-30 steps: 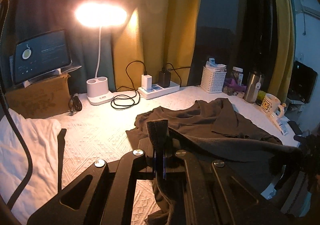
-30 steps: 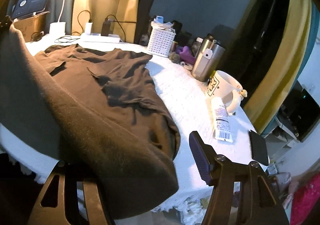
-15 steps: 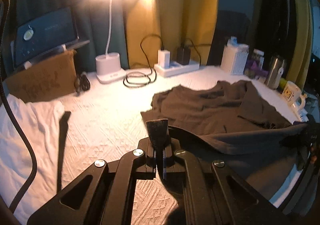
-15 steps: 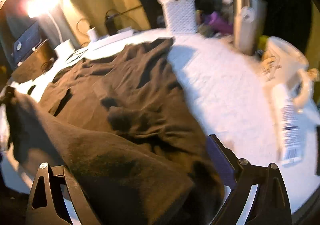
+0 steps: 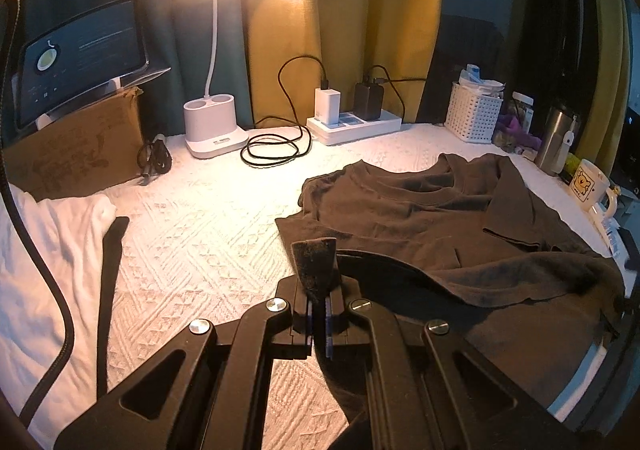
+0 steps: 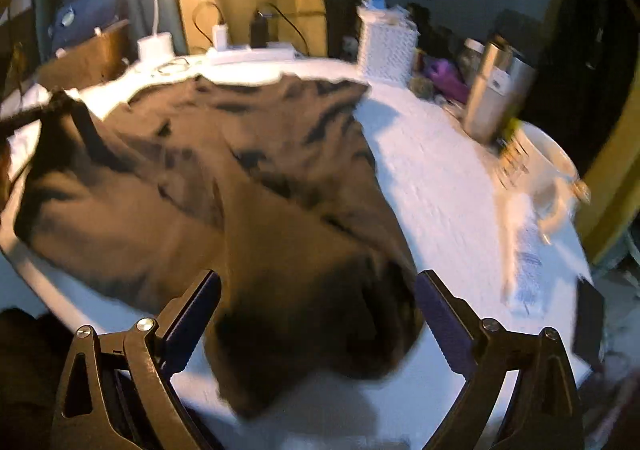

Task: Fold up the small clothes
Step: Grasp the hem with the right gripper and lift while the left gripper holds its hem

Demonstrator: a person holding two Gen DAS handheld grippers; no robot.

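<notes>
A dark brown t-shirt [image 5: 432,218] lies crumpled on the white textured table cover [image 5: 192,234]. My left gripper [image 5: 318,270] is shut on the shirt's hem, which stretches from it to the right, raised off the table. In the right wrist view the shirt [image 6: 224,178] covers the table's left half, and its near corner droops over the front edge. My right gripper [image 6: 318,298] is open, its fingers wide apart above that near corner, holding nothing. The right view is motion-blurred.
White cloth [image 5: 44,250] lies at the left. At the back stand a lit desk lamp [image 5: 212,130], a power strip [image 5: 356,124] with chargers and a coiled cable, a cardboard box [image 5: 76,150], and a white basket [image 5: 474,116]. A steel tumbler [image 6: 494,90] and mug [image 6: 548,170] sit at the right.
My right gripper has let go of the shirt and opened; the hem it held up has dropped onto the table. My left gripper has moved forward and lower, still clamped on the hem.
</notes>
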